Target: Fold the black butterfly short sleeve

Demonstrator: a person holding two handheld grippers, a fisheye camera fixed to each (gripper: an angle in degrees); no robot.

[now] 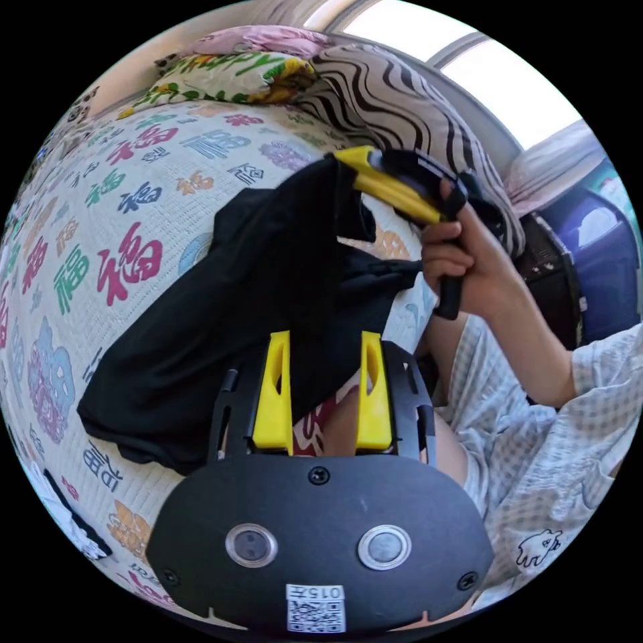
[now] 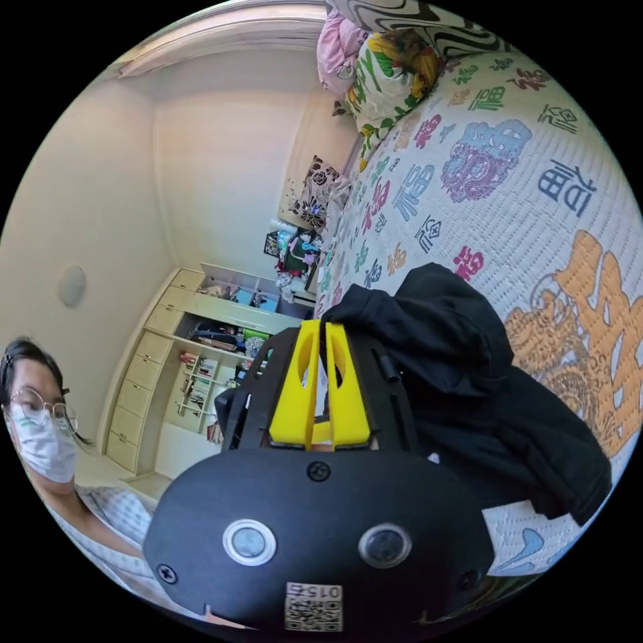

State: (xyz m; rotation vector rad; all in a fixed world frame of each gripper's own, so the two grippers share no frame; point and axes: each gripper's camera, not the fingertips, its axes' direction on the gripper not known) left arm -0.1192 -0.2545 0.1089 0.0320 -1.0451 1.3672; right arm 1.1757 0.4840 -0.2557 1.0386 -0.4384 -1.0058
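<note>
Black shirt [image 1: 221, 321] edge pinched, right gripper [image 2: 323, 333]

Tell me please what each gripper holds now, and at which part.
The right gripper pinches an edge of the black shirt, lifting it above the bed cover. The left gripper is open, jaws apart, holding nothing.

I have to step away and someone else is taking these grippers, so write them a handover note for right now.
Right gripper: jaws shut on a bunched edge of the black short-sleeve shirt, lifting it off the bed.
Left gripper: jaws open, parted at the shirt's near edge, gripping nothing.
The shirt lies crumpled on the white quilted bedspread with colourful characters, one part raised.
Done: one edge picked up; no neat fold visible yet.
Left: probably spread it flat, then fold sleeves and body.
</note>
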